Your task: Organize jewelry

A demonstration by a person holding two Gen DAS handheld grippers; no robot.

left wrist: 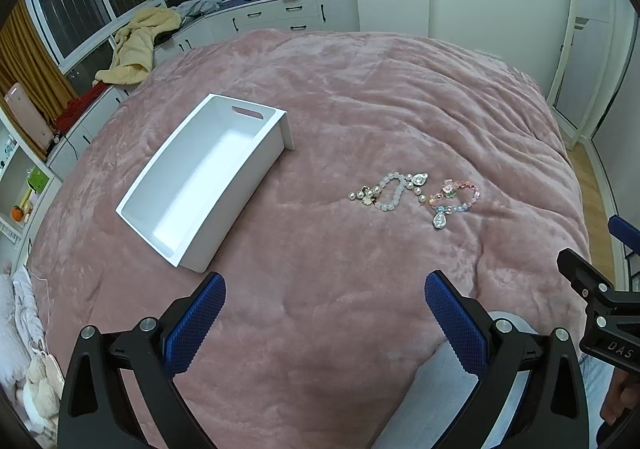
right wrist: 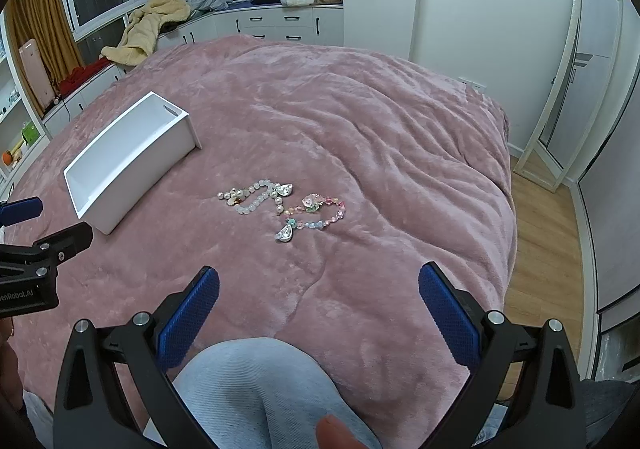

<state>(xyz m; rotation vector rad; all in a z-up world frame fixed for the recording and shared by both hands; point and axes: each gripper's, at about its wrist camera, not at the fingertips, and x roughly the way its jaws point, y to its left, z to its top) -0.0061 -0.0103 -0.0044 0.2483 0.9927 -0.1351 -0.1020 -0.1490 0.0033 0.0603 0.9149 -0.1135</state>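
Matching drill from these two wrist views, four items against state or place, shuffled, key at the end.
Items:
1. white box
2. pearl bracelet
3. pastel bracelet
4. left gripper

States:
A. open, holding nothing
B. empty, on the pink blanket
C. pink and blue beads, furthest from the box
D. white beads, between the box and the other bracelet

Pairs: 1-B, 2-D, 3-C, 4-A
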